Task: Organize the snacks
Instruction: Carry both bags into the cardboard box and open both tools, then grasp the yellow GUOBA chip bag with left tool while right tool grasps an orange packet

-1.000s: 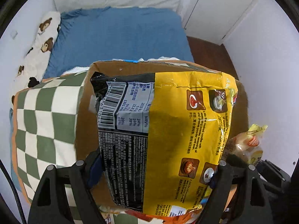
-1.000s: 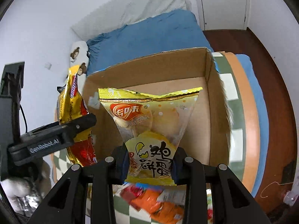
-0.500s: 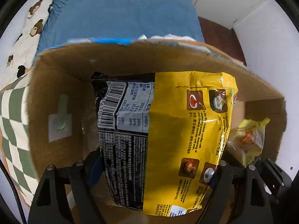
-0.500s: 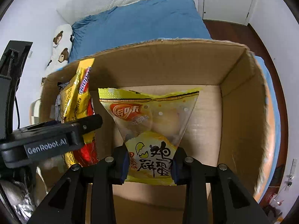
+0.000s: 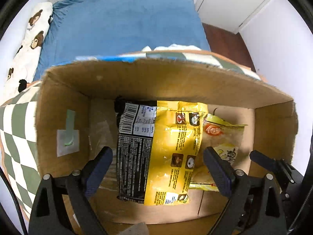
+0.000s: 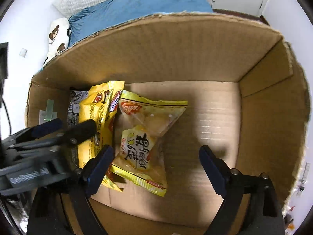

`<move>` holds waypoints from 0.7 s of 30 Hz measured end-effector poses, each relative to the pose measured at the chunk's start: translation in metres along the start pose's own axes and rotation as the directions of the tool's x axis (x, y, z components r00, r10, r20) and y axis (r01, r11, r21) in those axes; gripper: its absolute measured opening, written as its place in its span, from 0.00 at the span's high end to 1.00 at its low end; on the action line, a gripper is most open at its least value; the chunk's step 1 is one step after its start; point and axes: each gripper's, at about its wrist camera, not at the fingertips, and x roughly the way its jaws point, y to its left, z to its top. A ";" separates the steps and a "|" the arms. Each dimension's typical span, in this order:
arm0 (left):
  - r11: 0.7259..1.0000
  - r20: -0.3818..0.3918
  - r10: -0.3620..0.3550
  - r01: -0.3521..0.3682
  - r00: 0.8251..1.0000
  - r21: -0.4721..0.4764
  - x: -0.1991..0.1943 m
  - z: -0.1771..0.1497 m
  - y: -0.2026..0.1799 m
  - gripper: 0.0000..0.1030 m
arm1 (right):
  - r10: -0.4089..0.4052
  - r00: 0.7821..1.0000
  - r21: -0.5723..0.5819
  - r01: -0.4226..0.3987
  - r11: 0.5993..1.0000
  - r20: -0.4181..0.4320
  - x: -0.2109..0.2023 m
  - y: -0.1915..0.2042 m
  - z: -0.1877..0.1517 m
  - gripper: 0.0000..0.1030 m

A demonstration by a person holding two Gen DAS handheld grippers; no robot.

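Both the left gripper [image 5: 158, 162] and right gripper [image 6: 156, 160] have just been opening and grip nothing. The noodle packet [image 5: 156, 152] and biscuit bag [image 6: 144, 143] lie lengthwise, overlapping, near the cardboard box's [image 6: 176, 58] left wall.

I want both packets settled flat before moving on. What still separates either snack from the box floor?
Nothing visible. The yellow-and-black noodle packet and the egg-cookie packet lie in the cardboard box, both grippers' jaws open around them.
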 end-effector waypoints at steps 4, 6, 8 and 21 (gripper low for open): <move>1.000 0.065 0.023 -0.024 0.998 0.014 -0.027 -0.018 -0.004 0.08 | -0.011 0.999 -0.001 0.011 1.000 0.037 -0.020 0.004 -0.016 0.11; 1.000 0.094 0.016 -0.018 0.995 0.014 -0.042 -0.031 -0.004 0.08 | -0.018 0.998 -0.005 0.019 1.000 0.065 -0.035 0.009 -0.024 0.11; 1.000 0.123 0.024 -0.026 0.992 0.014 -0.056 -0.041 0.000 0.08 | -0.026 0.995 -0.008 0.027 1.000 0.094 -0.048 0.010 -0.032 0.11; 0.995 0.337 0.076 -0.094 0.938 0.037 -0.124 -0.103 -0.007 0.08 | -0.076 0.954 -0.009 0.082 0.997 0.289 -0.132 0.021 -0.103 0.11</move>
